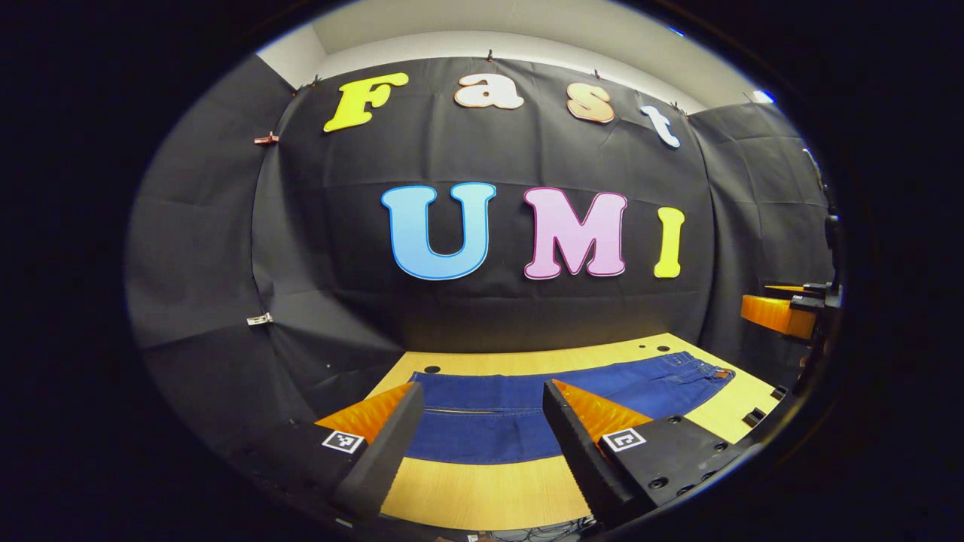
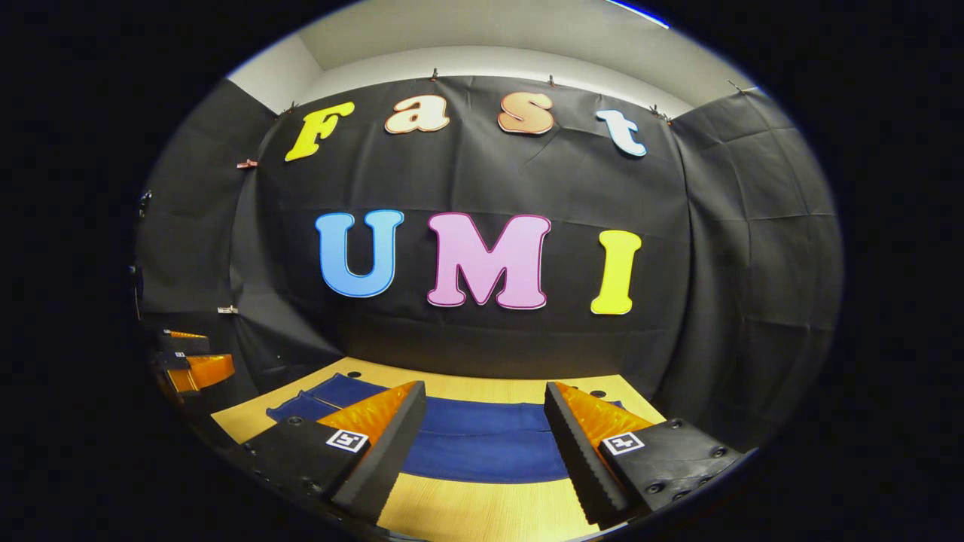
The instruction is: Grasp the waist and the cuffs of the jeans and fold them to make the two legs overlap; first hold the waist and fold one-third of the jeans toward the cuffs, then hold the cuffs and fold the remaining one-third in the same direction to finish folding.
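Looking through the left gripper view, the left claw (image 1: 482, 421) hangs above the near edge of the wooden surface (image 1: 489, 489) with its two fingers spread wide and nothing between them. The jeans (image 1: 527, 406) lie flat across the surface, beyond the fingertips. The waist (image 1: 700, 369) is at the right end, and a seam runs along the middle, so the two legs may already lie side by side (it is hard to be sure from this low angle). At the far right edge the right claw (image 1: 787, 305) shows, well apart from the cloth.

In the right gripper view, the right claw (image 2: 486, 421) is also spread wide and holds nothing. The jeans (image 2: 482, 444) stretch across the surface (image 2: 482, 512) in front of it, and the leg end (image 2: 301, 406) lies at the left. The left claw (image 2: 188, 361) peeks in at the far left.

No fold looks started. I think this is the very first step: both claws need to go down, one to the waist and one to the cuffs, and pinch the cloth edge.

The waist shows clearly in the left gripper view; the leg end shows better in the right one.
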The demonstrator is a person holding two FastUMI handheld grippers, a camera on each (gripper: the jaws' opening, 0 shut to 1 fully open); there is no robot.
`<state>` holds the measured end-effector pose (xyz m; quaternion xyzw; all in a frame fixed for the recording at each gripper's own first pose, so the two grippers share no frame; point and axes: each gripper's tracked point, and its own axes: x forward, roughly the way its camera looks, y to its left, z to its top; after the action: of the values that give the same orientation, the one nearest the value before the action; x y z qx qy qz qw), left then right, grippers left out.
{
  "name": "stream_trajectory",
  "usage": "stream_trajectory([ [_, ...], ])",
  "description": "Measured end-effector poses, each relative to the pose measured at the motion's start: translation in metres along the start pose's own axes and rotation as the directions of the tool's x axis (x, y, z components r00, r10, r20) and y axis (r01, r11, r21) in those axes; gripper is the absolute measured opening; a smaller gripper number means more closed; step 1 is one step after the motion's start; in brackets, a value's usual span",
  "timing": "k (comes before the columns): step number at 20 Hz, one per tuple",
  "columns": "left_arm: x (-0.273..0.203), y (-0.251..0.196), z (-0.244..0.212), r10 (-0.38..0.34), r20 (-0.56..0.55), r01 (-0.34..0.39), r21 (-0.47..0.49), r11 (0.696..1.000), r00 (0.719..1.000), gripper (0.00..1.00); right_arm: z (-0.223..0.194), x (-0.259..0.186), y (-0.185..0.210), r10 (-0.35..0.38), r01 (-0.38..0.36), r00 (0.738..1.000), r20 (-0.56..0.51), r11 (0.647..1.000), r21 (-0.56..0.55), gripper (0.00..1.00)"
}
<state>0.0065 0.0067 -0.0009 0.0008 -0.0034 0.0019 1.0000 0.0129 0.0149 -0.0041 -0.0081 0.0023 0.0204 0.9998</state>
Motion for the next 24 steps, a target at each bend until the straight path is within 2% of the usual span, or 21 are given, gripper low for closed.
stream_trajectory([
  [5,0.005,0.006,-0.006,0.002,-0.011,-0.002,-0.034,0.999,1.0,0.99,-0.002,0.0,0.0,-0.001,0.001,1.0,-0.006,1.0,-0.003,0.96],
  [6,0.008,0.009,-0.009,0.005,-0.017,-0.006,-0.026,1.0,1.0,0.99,-0.003,-0.001,0.0,-0.001,0.001,1.0,-0.008,1.0,-0.004,0.93],
  [7,0.009,0.014,-0.011,0.014,-0.021,-0.014,-0.014,1.0,1.0,0.99,-0.004,0.001,0.0,-0.002,0.002,1.0,-0.008,1.0,-0.005,0.96],
  [8,0.011,0.019,-0.01,0.02,-0.023,-0.02,-0.005,1.0,1.0,0.99,-0.005,0.001,0.001,-0.003,0.003,1.0,-0.011,1.0,-0.004,0.93],
  [9,0.012,0.022,-0.012,0.022,-0.025,-0.022,-0.001,1.0,0.999,0.99,-0.007,0.003,0.001,-0.004,0.004,1.0,-0.016,1.0,-0.002,0.96],
  [15,0.016,0.031,-0.014,0.029,-0.031,-0.029,0.001,1.0,0.999,0.99,-0.012,0.006,0.006,0.001,-0.001,1.0,-0.03,1.0,0.001,0.96],
  [16,0.016,0.033,-0.016,0.033,-0.033,-0.033,0.002,0.999,0.999,0.99,-0.012,0.006,0.007,0.003,-0.003,0.999,-0.032,1.0,0.001,0.99],
  [19,0.018,0.036,-0.018,0.037,-0.035,-0.037,0.002,0.999,0.999,0.99,-0.011,0.009,0.008,0.006,-0.006,1.0,-0.03,1.0,-0.002,0.96],
  [22,0.023,0.043,-0.023,0.041,-0.043,-0.039,0.031,0.999,0.998,0.99,-0.012,0.013,0.009,0.008,-0.008,0.999,-0.034,1.0,0.002,0.96],
  [24,0.032,0.05,-0.028,0.017,-0.044,-0.012,0.112,0.994,0.999,0.98,-0.016,0.016,0.01,0.009,-0.009,0.999,-0.047,1.0,0.005,0.96],
])
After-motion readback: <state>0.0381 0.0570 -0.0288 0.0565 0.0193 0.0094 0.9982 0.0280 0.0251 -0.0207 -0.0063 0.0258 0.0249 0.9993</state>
